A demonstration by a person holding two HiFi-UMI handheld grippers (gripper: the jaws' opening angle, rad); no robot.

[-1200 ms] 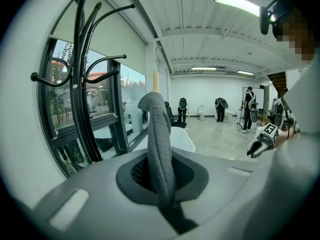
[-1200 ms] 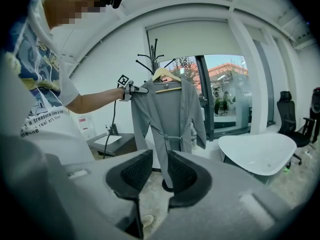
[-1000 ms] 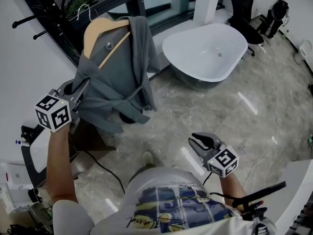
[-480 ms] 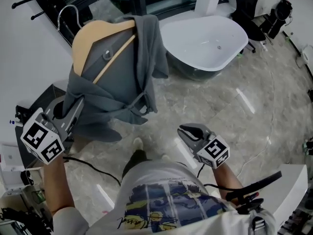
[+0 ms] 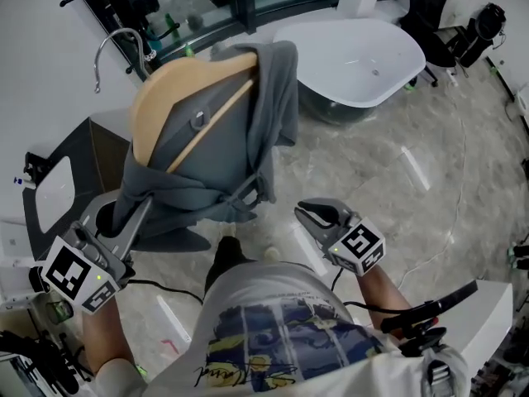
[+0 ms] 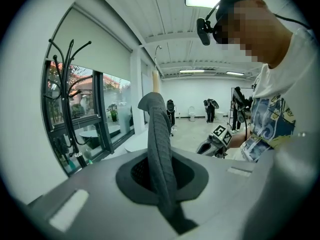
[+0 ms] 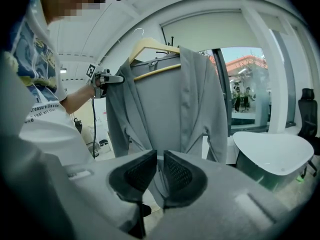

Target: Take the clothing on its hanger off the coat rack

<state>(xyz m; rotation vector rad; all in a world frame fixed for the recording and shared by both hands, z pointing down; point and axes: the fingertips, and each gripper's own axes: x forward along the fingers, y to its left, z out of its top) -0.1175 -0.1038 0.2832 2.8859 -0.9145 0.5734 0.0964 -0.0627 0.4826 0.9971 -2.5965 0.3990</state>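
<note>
While pinching the grey robe [image 5: 223, 131] tight in the left hand-held gripper [image 5: 124, 226], carrying it on its wooden hanger [image 5: 169, 98], free in mid-air. Right hand-held gripper [image 7: 160, 171] empty, narrowly parted, just been closing. Well clear of the coat rack [image 6: 65, 104] further back. Looks done-ish; next just needs a steady pinch.

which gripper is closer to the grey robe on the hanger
Left. The left gripper is shut on a fold of the grey robe at its left side. The right gripper sits apart, off the robe's lower right; its jaws have just been closing on nothing.
</note>
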